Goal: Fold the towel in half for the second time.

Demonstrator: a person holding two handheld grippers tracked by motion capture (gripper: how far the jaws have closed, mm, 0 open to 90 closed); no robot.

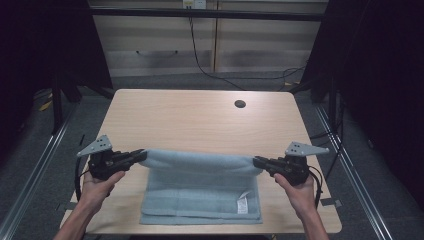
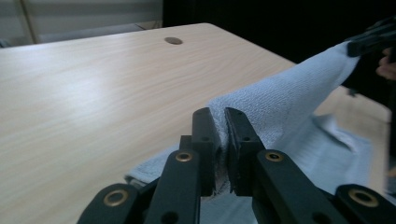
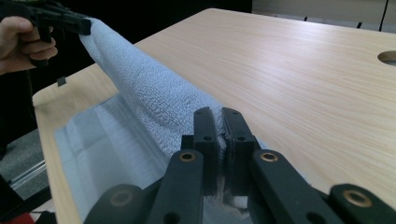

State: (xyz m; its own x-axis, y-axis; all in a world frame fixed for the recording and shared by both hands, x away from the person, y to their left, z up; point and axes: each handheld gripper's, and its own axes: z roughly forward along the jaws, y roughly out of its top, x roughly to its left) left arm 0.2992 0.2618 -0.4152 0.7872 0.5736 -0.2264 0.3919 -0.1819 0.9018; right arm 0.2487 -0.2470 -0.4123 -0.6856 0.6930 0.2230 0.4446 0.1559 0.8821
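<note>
A pale wooden table with rounded corners stands in a dim room. Near its far right corner is a small round cable hole. Beyond the far edge sits a low light-wood cabinet, with a black cable trailing down its front onto grey carpet. Dark curtains close in on the left and right. Metal rails run along the floor on both sides.
</note>
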